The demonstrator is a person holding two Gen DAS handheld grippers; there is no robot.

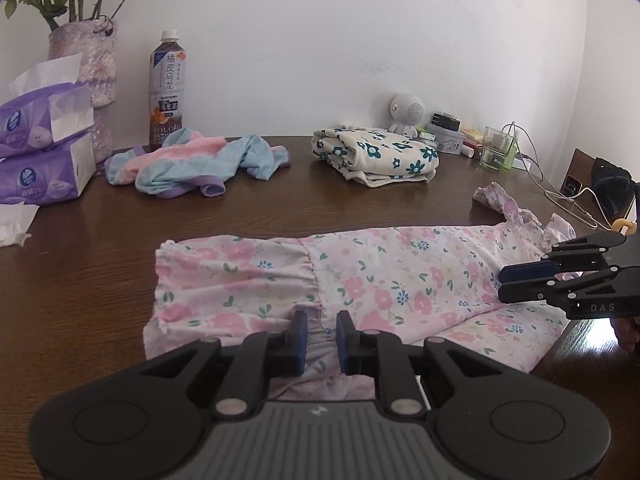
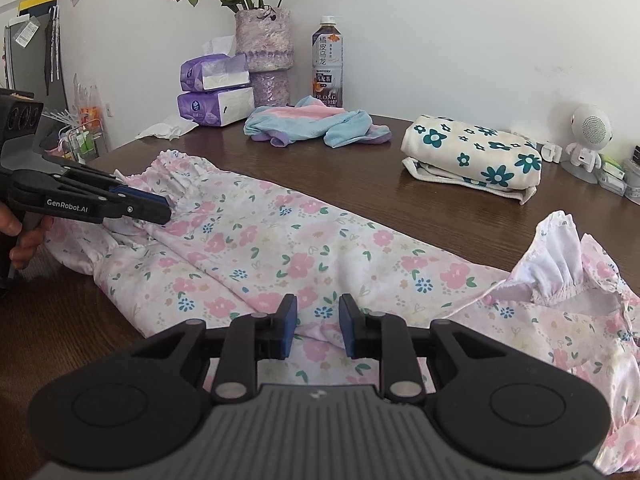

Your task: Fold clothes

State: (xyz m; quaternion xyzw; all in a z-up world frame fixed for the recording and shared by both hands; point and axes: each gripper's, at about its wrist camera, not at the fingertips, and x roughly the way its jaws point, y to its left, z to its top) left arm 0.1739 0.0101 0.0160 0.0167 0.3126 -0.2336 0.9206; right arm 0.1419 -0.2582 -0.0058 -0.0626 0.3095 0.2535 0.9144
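A pink floral dress (image 1: 380, 280) lies flat across the dark wooden table (image 1: 88, 264), its ruffled sleeves at the right end (image 2: 556, 268). In the left wrist view my left gripper (image 1: 322, 328) is at the near edge of the skirt end, its blue pads close together with a gathered fold of the dress pinched between them. The right wrist view shows that gripper (image 2: 166, 210) gripping the frilled hem. My right gripper (image 2: 318, 320) is shut on a fold of the dress near its middle. It also appears from the side, at the right of the left wrist view (image 1: 502, 284).
A folded cream cloth with teal flowers (image 1: 376, 156) and a crumpled blue-and-pink garment (image 1: 192, 164) lie at the back. Behind them, along the wall, are tissue packs (image 1: 44, 160), a tea bottle (image 1: 166, 88), a vase (image 1: 96, 68), a small white speaker figure (image 1: 406, 114) and a glass with cables (image 1: 496, 148).
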